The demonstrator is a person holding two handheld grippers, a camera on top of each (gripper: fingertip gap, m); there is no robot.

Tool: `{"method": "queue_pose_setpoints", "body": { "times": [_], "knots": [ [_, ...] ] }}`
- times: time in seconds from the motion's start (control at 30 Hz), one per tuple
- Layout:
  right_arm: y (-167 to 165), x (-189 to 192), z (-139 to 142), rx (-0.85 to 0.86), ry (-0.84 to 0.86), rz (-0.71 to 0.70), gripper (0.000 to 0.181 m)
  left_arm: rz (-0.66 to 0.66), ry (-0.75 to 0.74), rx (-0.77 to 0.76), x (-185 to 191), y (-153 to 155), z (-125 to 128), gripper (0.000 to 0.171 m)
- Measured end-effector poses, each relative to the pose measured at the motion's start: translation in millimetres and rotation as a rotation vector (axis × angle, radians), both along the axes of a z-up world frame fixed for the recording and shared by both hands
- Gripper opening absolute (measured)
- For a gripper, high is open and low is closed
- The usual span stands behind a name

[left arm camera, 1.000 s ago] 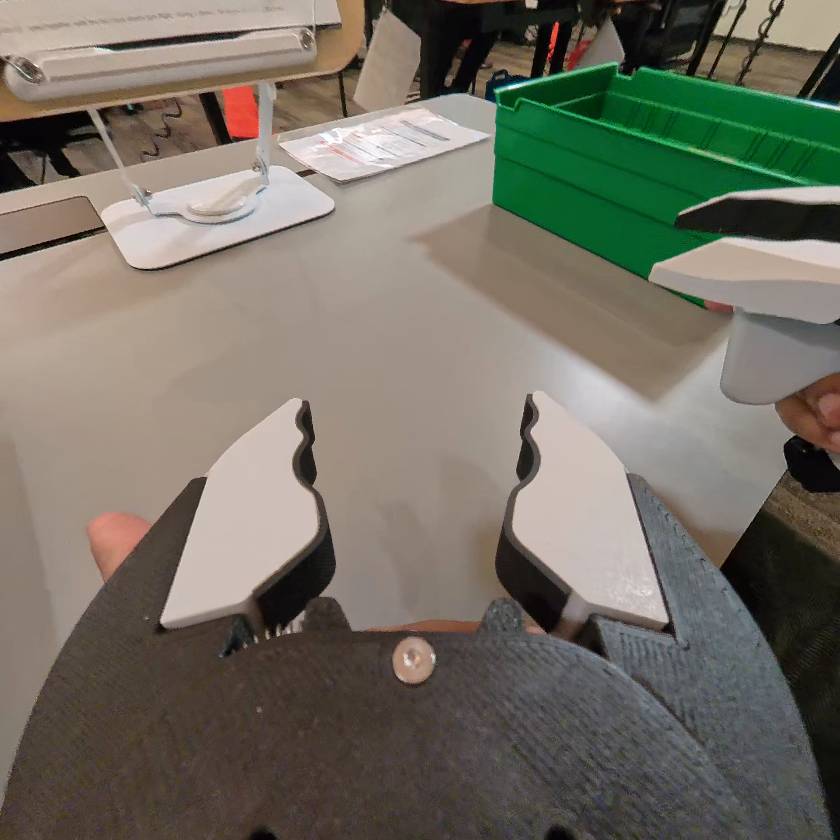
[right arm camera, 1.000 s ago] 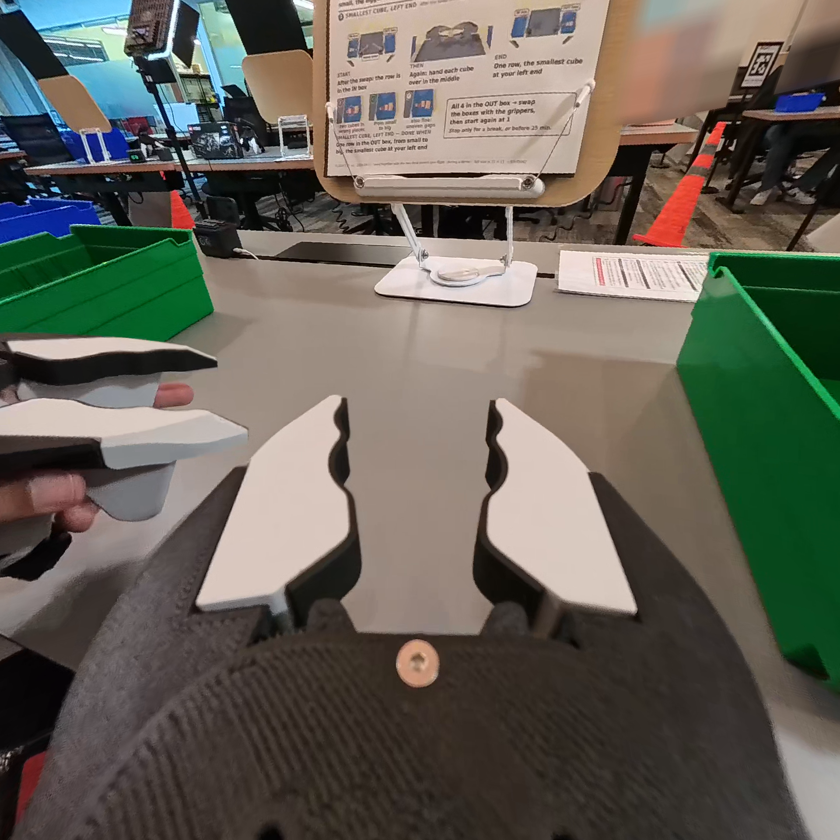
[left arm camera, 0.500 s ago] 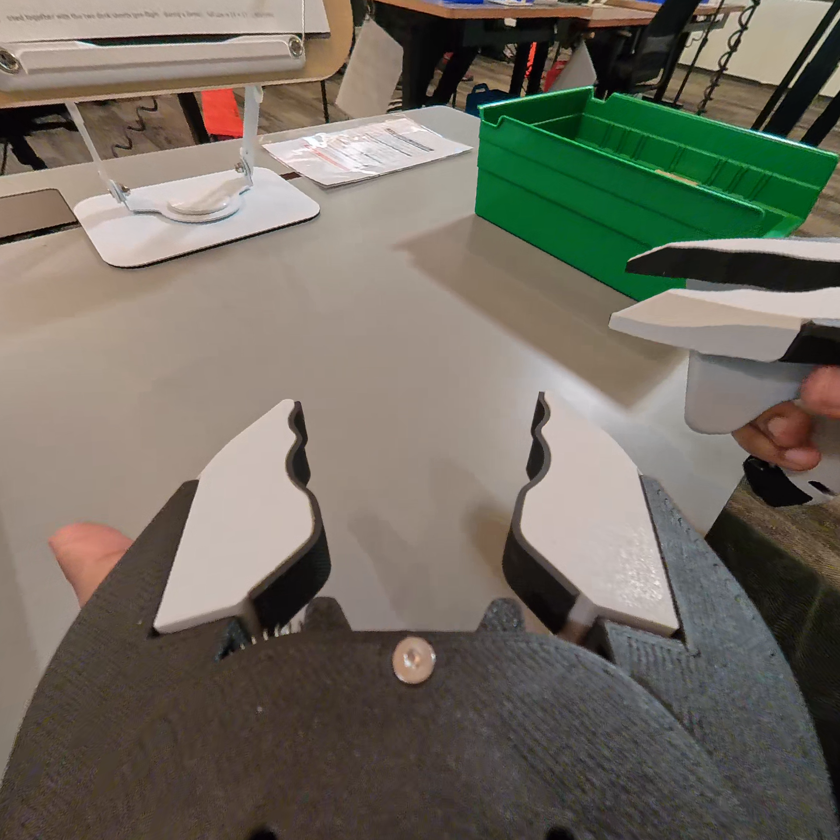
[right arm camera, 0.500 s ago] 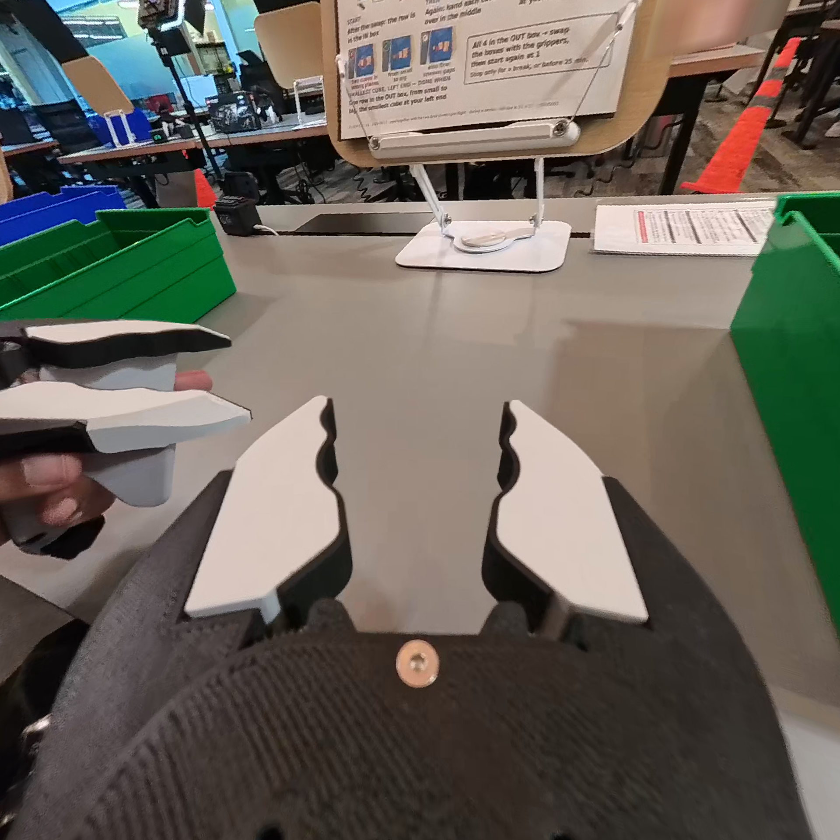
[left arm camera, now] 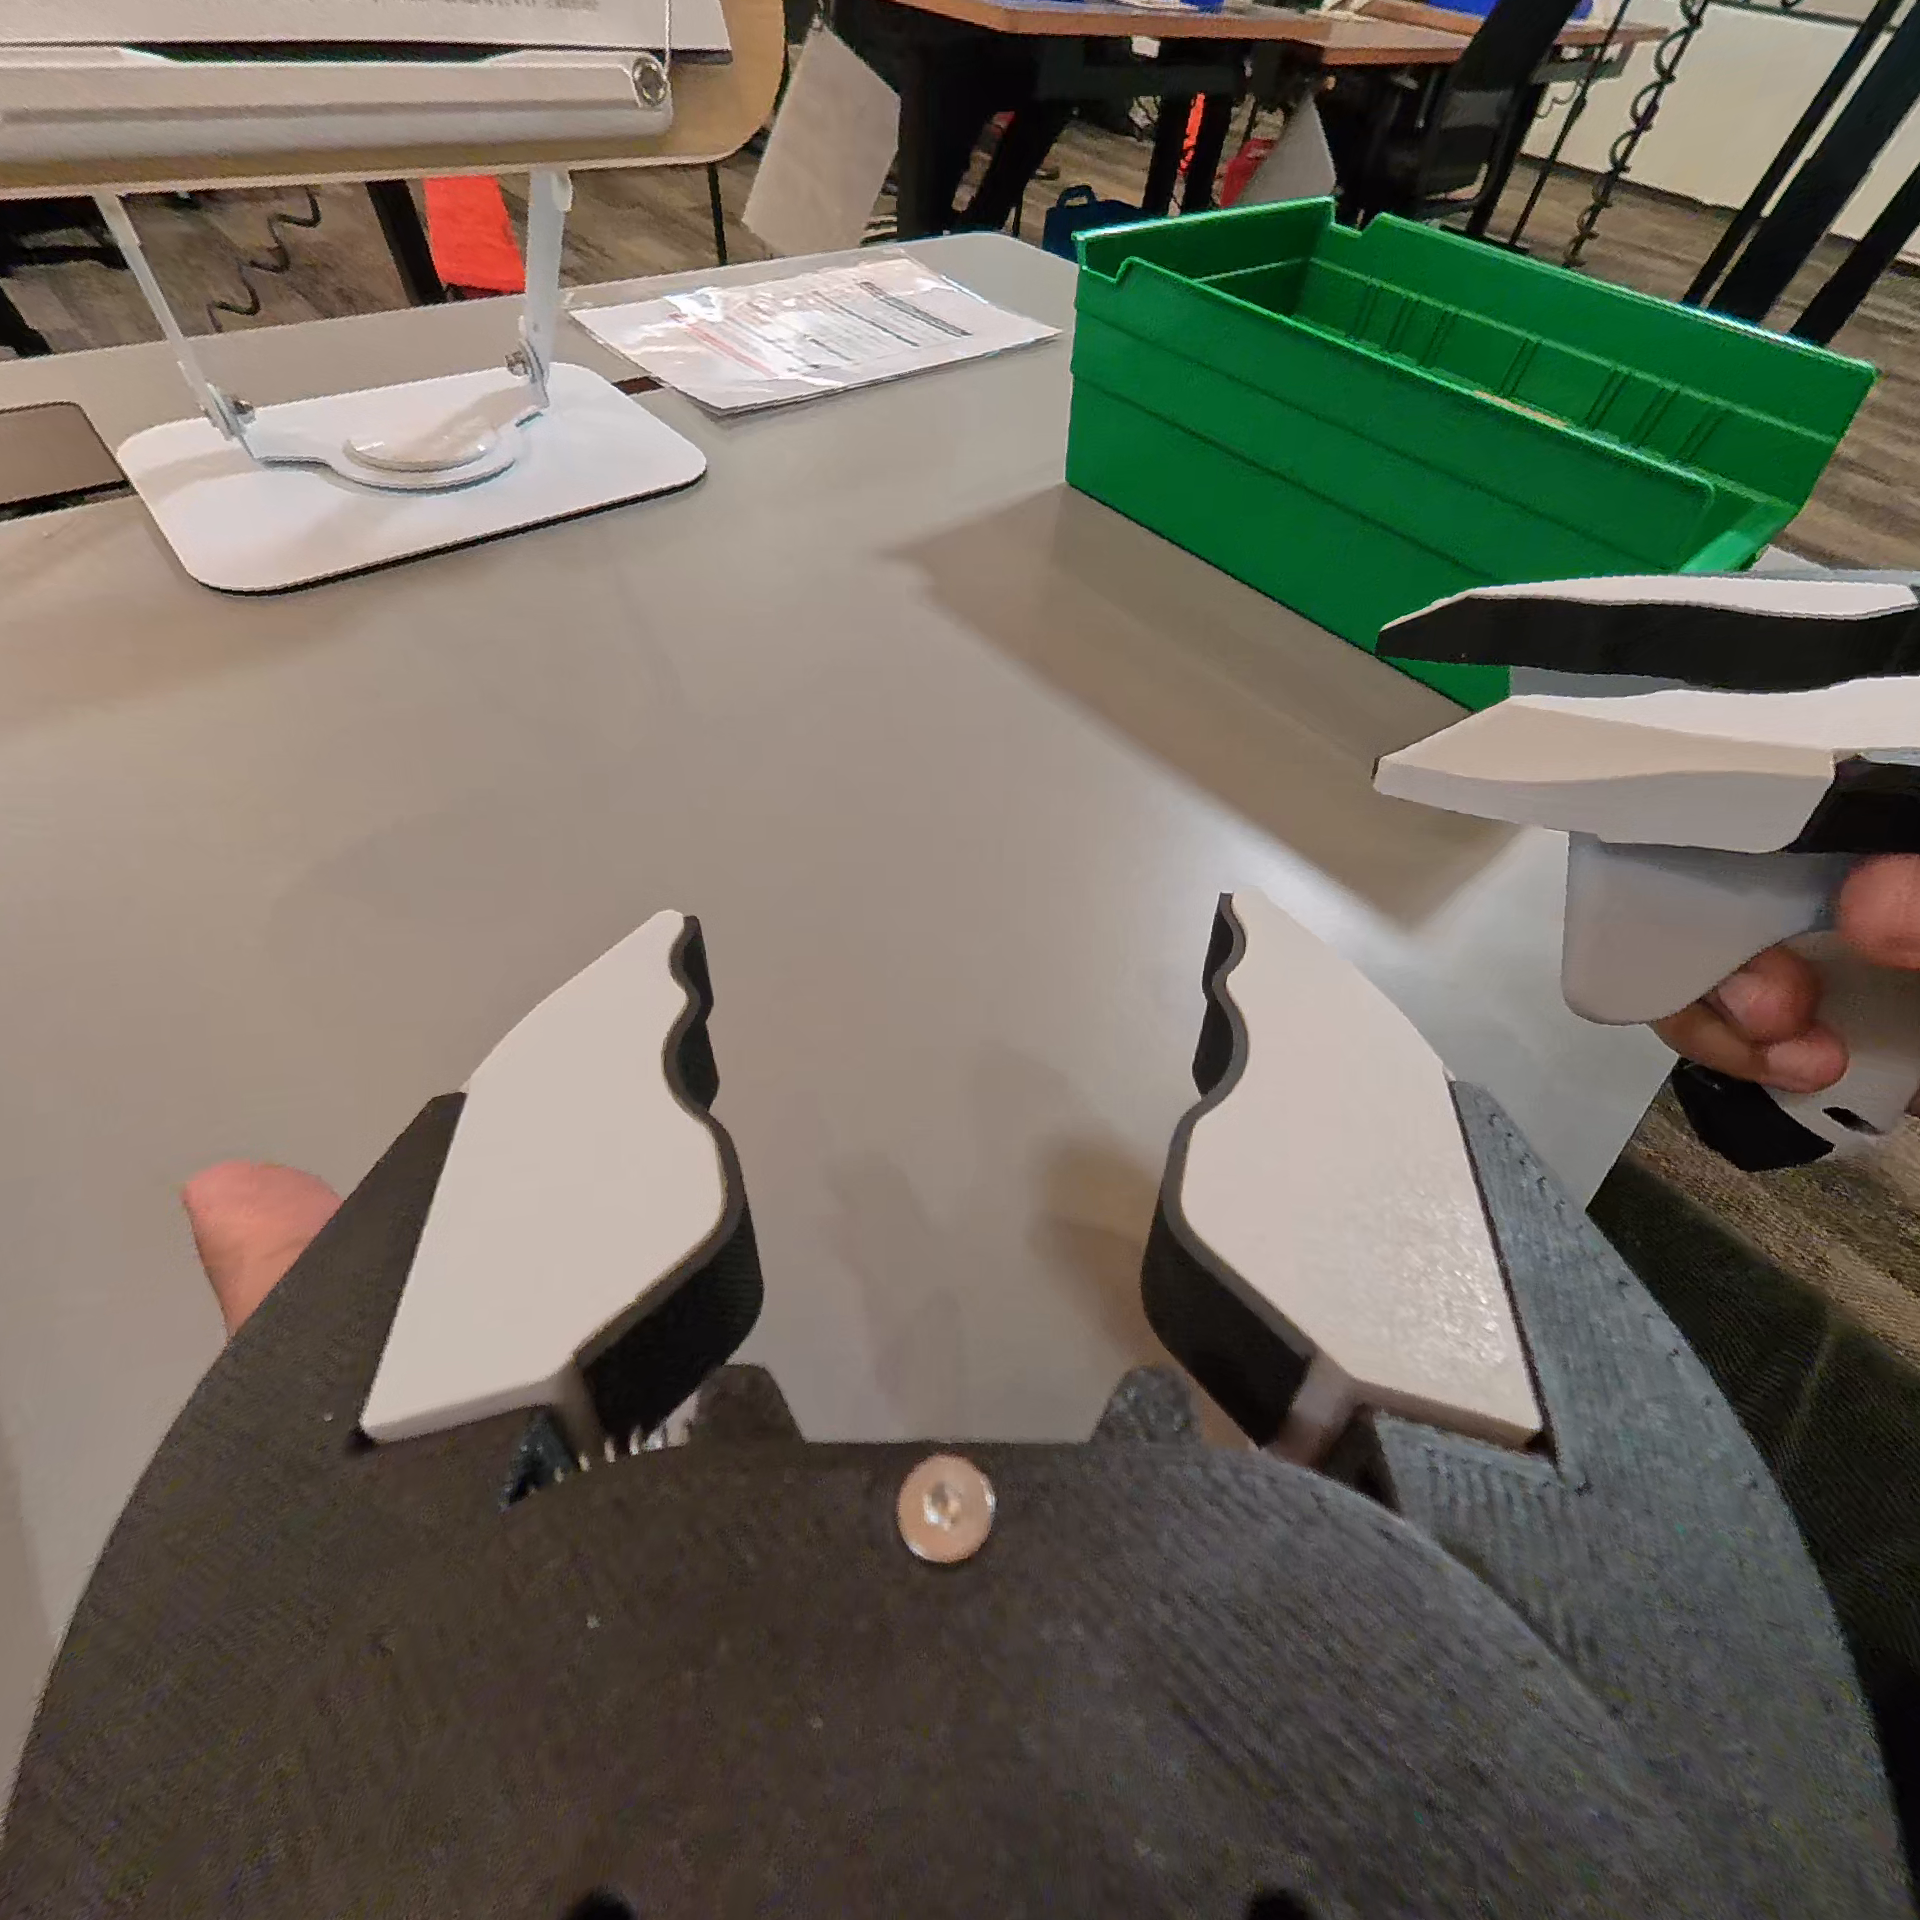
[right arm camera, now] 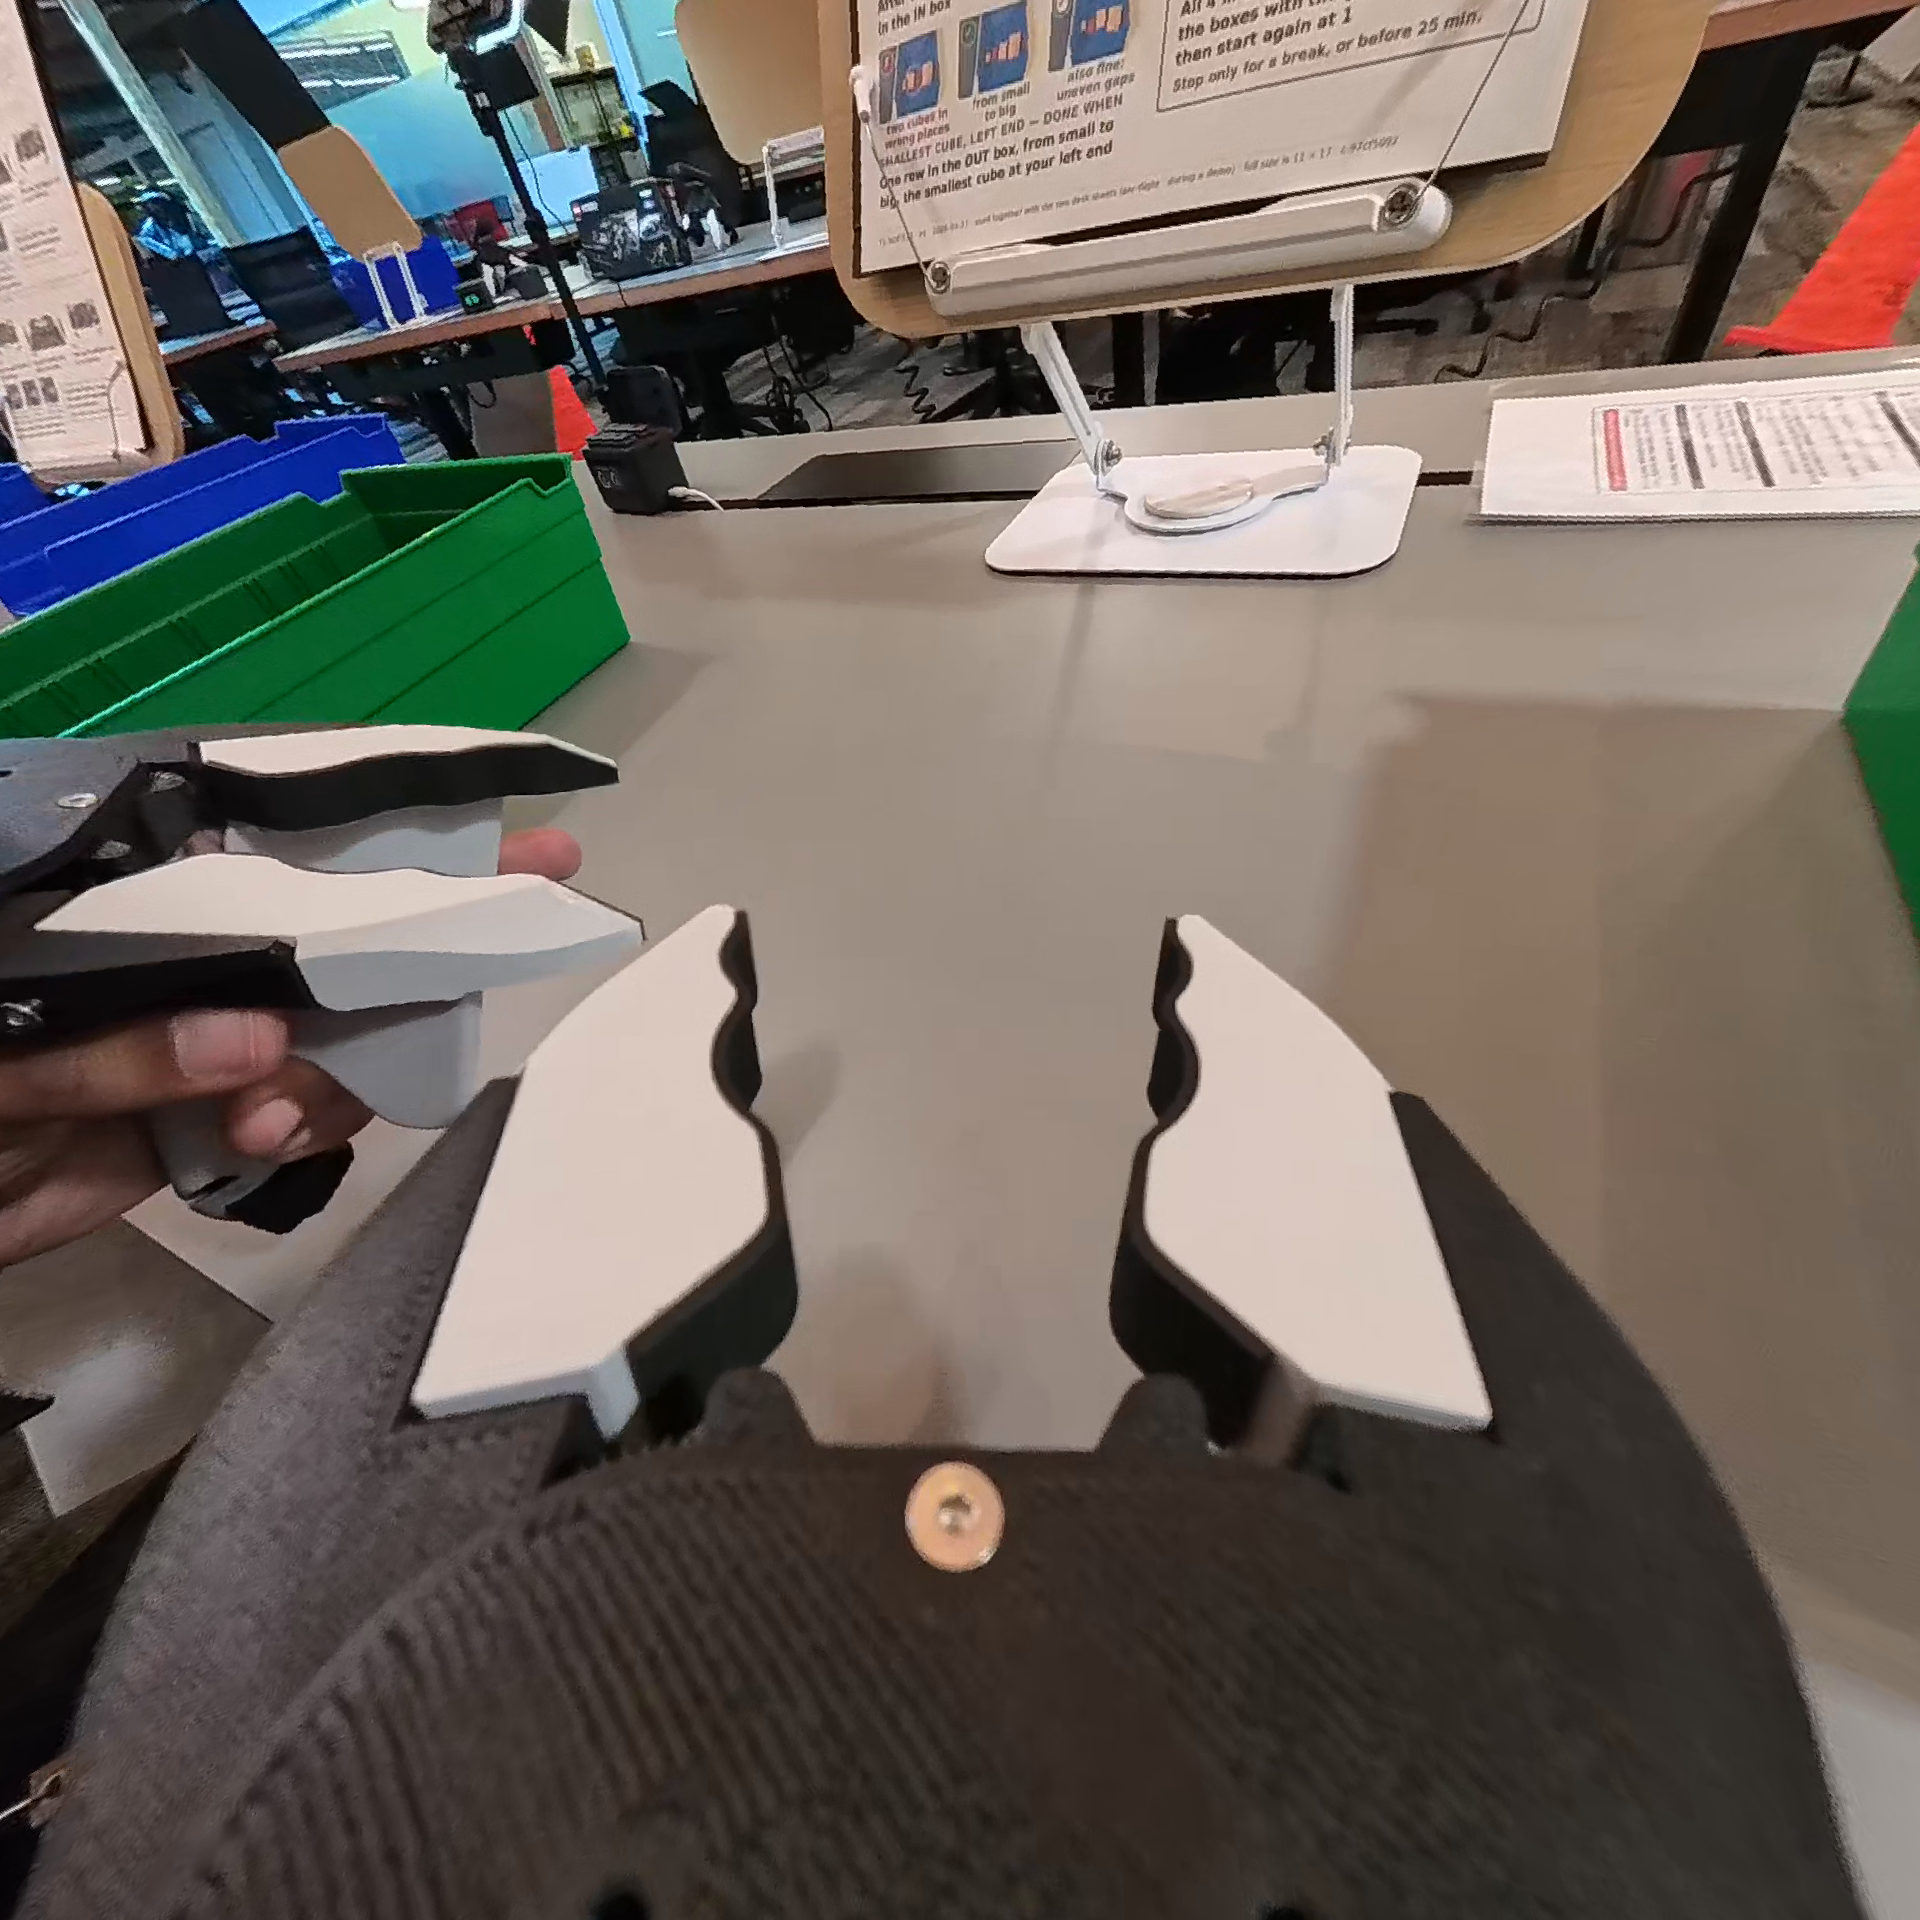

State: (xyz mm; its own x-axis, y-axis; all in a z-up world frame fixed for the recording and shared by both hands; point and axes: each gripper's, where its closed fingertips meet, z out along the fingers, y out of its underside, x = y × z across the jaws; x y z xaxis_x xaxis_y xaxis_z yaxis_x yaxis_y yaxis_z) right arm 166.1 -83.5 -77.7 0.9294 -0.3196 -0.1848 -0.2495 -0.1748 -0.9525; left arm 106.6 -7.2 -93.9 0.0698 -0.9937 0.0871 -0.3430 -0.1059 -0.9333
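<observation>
Hovering over the bare grey bench, both grippers are held wide open and empty; the right gripper lies nearer the right-hand green bin, the left gripper nearer the left-hand green bin.

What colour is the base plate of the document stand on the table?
White. The base plate shows best in the right wrist view, resting flat on the grey table.
</observation>
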Motion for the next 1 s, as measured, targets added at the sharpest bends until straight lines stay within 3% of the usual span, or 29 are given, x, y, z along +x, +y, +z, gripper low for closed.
{"method": "queue_pose_setpoints", "body": {
  "times": [1.0],
  "knots": [
    [-0.2,1.7,1.2,0.009,-0.004,-0.010,0.071,-0.001,0.011,-0.010,-0.3,-0.6,-2.6,0.089]
  ]
}}
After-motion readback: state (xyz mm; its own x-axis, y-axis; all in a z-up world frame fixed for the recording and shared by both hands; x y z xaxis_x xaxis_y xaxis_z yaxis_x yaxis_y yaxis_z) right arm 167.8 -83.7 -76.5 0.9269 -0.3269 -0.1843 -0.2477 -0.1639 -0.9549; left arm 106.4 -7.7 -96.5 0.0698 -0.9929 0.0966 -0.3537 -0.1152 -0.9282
